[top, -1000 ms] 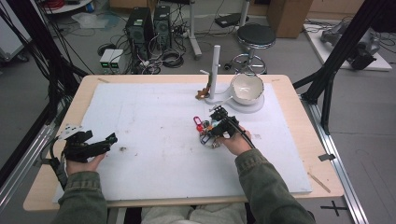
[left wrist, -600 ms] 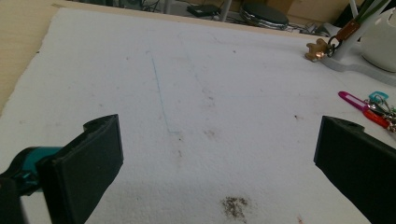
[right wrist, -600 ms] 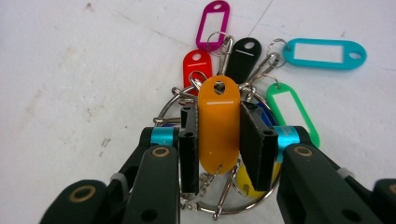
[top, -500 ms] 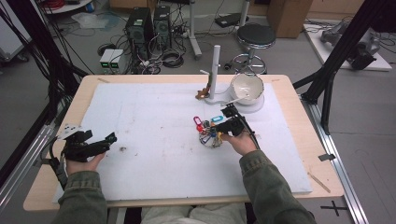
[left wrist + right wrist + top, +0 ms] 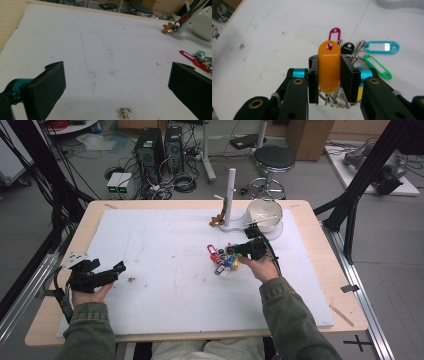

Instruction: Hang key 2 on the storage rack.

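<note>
A bunch of coloured key tags [image 5: 220, 260] on a ring lies on the white mat [image 5: 165, 245] right of centre. My right gripper [image 5: 232, 252] is shut on the orange tag [image 5: 329, 65], which stands upright between its pads. Beyond it lie a magenta tag [image 5: 335, 33], a black tag [image 5: 347, 47], a cyan tag [image 5: 382, 47] and a green tag [image 5: 377, 66]. The metal ring [image 5: 337, 101] hangs below the jaws. My left gripper [image 5: 119, 268] rests at the mat's left edge, open and holding nothing [image 5: 117, 85]. From there the tags [image 5: 198, 58] show at far right.
A white bowl [image 5: 264, 212] sits on a white base with an upright post [image 5: 230, 190] at the back right. A brown keychain figure [image 5: 216, 220] hangs beside the post. A dark stain [image 5: 123, 112] marks the mat near my left gripper. The wooden table edge [image 5: 320, 245] borders the mat.
My right gripper has shifted a little to the right and toward the bowl, still at the bunch of tags. The left gripper has stayed put.
</note>
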The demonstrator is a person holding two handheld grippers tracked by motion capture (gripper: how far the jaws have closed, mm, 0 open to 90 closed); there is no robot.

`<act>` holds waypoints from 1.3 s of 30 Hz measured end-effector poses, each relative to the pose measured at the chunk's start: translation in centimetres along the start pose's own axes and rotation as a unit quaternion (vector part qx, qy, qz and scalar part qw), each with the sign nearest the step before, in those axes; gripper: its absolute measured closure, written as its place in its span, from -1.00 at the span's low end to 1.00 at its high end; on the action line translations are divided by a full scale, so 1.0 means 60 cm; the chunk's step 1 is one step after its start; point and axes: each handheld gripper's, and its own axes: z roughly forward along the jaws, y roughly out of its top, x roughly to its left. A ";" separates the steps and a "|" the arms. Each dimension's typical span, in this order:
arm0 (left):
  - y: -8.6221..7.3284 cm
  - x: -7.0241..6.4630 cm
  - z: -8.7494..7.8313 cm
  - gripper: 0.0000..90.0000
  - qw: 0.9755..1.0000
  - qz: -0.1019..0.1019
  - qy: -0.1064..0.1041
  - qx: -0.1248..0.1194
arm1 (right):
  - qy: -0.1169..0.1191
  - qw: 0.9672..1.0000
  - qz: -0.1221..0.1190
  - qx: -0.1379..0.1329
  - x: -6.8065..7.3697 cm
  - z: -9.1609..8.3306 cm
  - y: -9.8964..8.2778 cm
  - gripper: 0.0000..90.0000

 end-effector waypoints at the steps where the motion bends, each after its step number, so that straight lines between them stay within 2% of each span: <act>1: 0.000 0.000 0.001 -0.96 1.000 0.000 0.000 0.000 | 0.003 1.000 0.005 -0.003 0.003 -0.005 0.005 0.56; 7: 0.001 0.001 0.002 -0.92 1.000 -0.003 -0.001 -0.002 | 0.017 0.999 0.013 -0.030 0.006 -0.026 0.036 0.56; 12: 0.001 0.002 0.001 -0.92 1.000 -0.003 -0.003 -0.004 | 0.011 0.999 0.012 -0.045 0.011 -0.040 0.062 0.56; 19: 0.001 0.002 0.002 -0.92 1.000 -0.001 -0.003 -0.004 | 0.017 0.998 0.009 -0.066 0.027 -0.062 0.096 0.56; 30: 0.006 0.002 0.004 -0.92 1.000 0.008 0.003 -0.006 | 0.015 0.996 0.012 -0.082 0.040 -0.091 0.137 0.56; 35: 0.008 0.003 0.001 -0.92 1.000 0.015 0.011 -0.016 | 0.011 0.996 0.007 -0.089 0.045 -0.104 0.155 0.56; 39: 0.009 0.004 0.000 -0.92 1.000 0.013 0.016 -0.024 | 0.013 0.996 0.005 -0.092 0.049 -0.113 0.172 0.56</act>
